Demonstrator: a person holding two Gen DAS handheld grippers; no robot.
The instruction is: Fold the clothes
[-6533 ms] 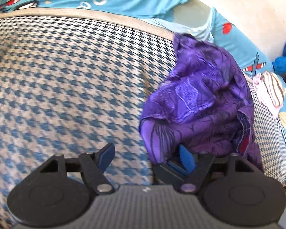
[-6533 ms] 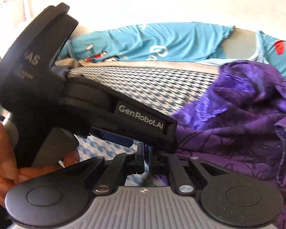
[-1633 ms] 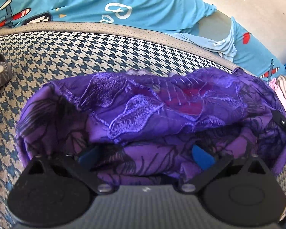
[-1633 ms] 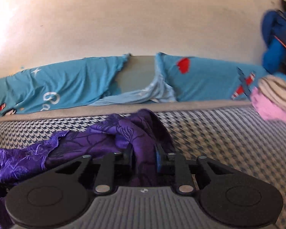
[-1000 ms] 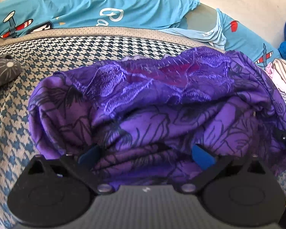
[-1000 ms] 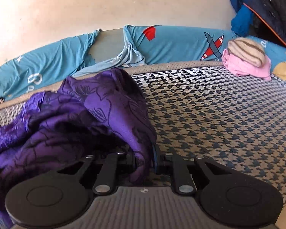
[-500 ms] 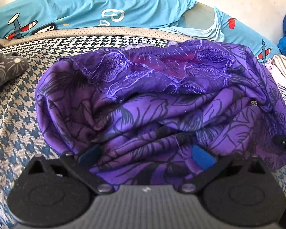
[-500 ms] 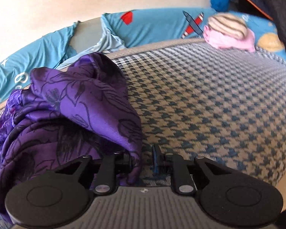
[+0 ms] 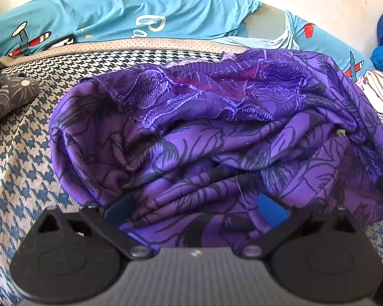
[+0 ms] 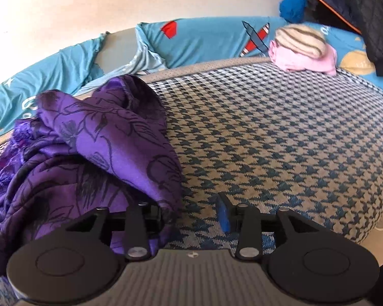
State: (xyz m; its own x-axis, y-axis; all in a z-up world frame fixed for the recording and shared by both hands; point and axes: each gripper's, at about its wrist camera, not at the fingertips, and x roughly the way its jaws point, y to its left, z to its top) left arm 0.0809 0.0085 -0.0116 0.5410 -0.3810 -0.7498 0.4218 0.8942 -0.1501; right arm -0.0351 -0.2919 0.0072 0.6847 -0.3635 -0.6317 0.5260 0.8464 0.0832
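i'm letting my right gripper (image 10: 195, 213) spread its jaws off the purple garment (image 9: 217, 137) bunched on the houndstooth cushion (image 10: 280, 137), cloth draped on its left finger only, while my left gripper (image 9: 195, 207) stands wide around folds, so i'd smooth before creasing.

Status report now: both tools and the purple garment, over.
Right tool opening, corner released. Left tool open over purple garment, bunched on checked bed. Nothing blocking.
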